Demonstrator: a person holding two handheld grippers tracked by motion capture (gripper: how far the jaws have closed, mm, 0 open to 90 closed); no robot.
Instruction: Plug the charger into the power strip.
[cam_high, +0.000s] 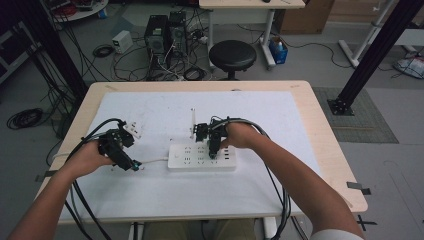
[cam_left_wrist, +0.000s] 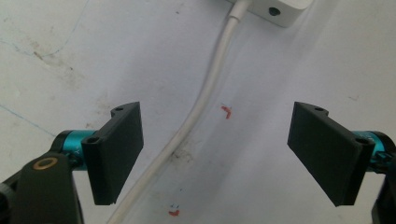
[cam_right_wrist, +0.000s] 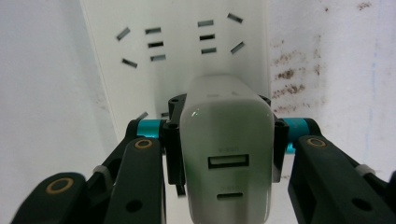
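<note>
On a white mat covering a wooden table (cam_high: 330, 150), a white power strip (cam_high: 187, 159) lies flat near the middle, its cord (cam_left_wrist: 205, 93) trailing left. At the strip's right end, the right gripper (cam_right_wrist: 227, 135) pinches a white charger (cam_right_wrist: 227, 154) between its jaws, holding it directly over the sockets; whether its prongs are seated cannot be told. Left of the strip, the left gripper (cam_left_wrist: 215, 154) hovers with jaws spread, the cord lying on the mat between them, untouched. Judging from this, the plugging-in looks near its end: pushing fully home and letting go seem left.
</note>
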